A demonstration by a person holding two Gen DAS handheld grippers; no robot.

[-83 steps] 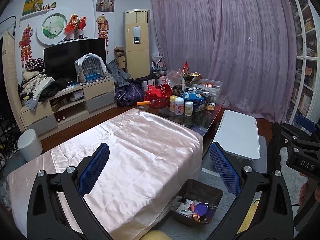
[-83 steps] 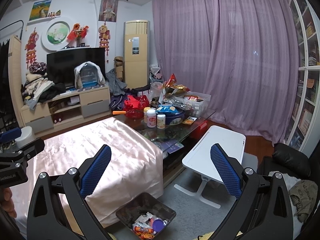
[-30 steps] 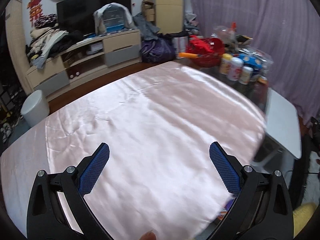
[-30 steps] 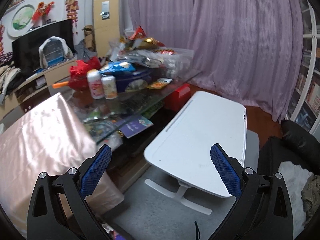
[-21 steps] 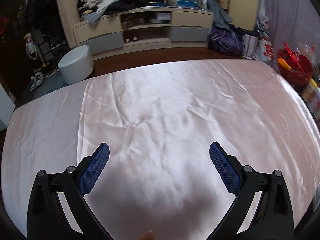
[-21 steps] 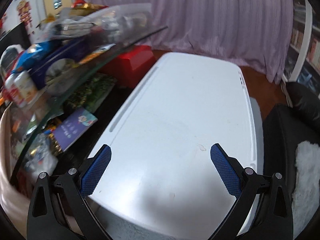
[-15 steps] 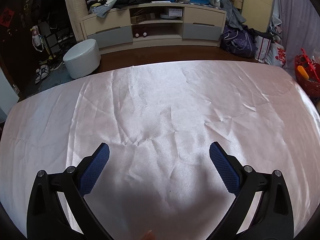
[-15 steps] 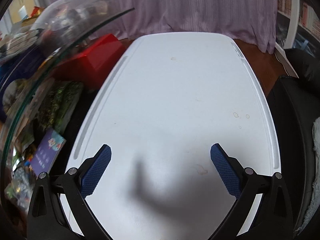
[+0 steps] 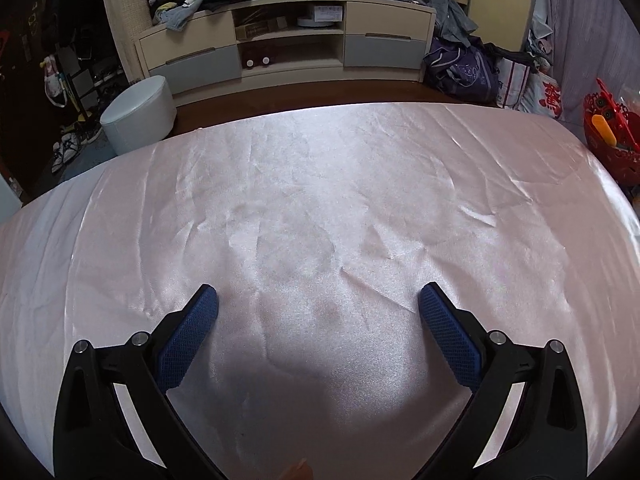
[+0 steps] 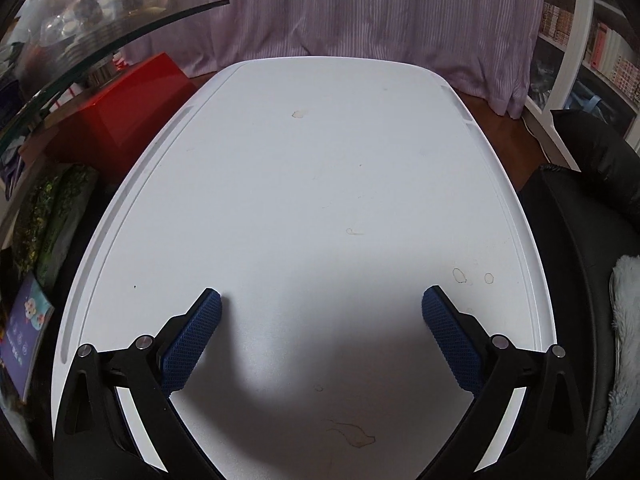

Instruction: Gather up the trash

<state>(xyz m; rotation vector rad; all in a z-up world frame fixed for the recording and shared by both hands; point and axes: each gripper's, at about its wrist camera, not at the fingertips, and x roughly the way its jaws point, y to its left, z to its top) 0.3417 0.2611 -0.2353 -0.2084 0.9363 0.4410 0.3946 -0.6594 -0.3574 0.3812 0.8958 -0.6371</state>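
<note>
My left gripper (image 9: 318,300) is open and empty, low over a table covered with a shiny pink cloth (image 9: 320,208). My right gripper (image 10: 321,302) is open and empty, low over a small white table (image 10: 320,184) that bears a few faint ring stains. No trash and no trash bin show in either view now.
Beyond the pink cloth stand a TV cabinet (image 9: 288,44), a round white stool (image 9: 138,114), bags (image 9: 464,72) and a red basket (image 9: 612,136) at the right edge. Left of the white table are a glass table edge (image 10: 100,56) and a red box (image 10: 128,108). A black seat (image 10: 592,208) is at the right.
Both grippers have tilted down and come closer to their tables. The floor bin with trash seen earlier has gone out of view. Both stay open.
</note>
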